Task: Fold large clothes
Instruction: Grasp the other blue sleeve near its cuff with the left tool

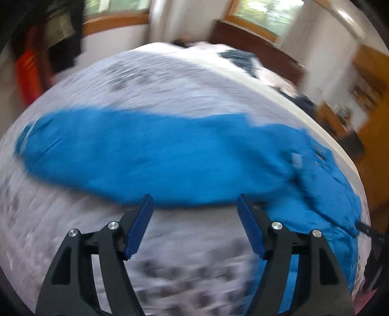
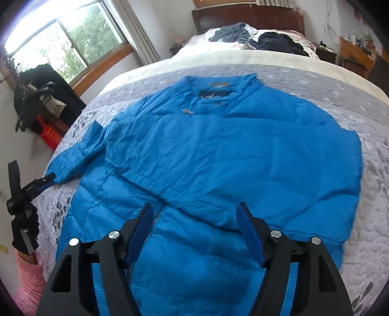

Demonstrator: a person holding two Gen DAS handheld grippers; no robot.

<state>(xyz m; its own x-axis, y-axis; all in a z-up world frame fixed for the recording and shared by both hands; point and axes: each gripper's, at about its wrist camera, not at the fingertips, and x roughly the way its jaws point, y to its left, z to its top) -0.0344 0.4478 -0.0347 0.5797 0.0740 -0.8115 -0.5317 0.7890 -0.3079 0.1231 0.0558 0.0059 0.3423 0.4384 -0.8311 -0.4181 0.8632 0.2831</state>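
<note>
Nearest to me on the right wrist view, my right tool (image 2: 194, 214) hangs with its blue fingers (image 2: 139, 234) spread wide apart and nothing between them; directly under it lies the blue jacket (image 2: 218, 155), its hem end closest, a zipper (image 2: 155, 218) showing just inside the left-hand finger. The jacket is spread flat across the grey quilted bedspread (image 2: 372, 194); one sleeve (image 2: 73, 158) runs out toward the bed's left edge, and the collar (image 2: 218, 85) with its dark label sits at the far end. At the tip of that sleeve I see my left tool (image 2: 46, 181) from the side, held by a black-gloved hand (image 2: 24, 228) with a pink sleeve (image 2: 29, 279) behind it; from this angle I cannot tell whether it touches the cuff.

The left wrist view is smeared with motion blur; there my left tool (image 1: 194, 206) has its fingers wide apart, empty, over bare bedspread (image 1: 182, 243), with the jacket (image 1: 158, 158) lying crosswise just beyond the fingertips.

Farther up the bed, past a cream band of bedding, a grey garment (image 2: 231, 31) and a black garment (image 2: 282, 41) lie heaped near the dark wooden headboard (image 2: 248, 17); a window (image 2: 68, 41) stands off to the left.
</note>
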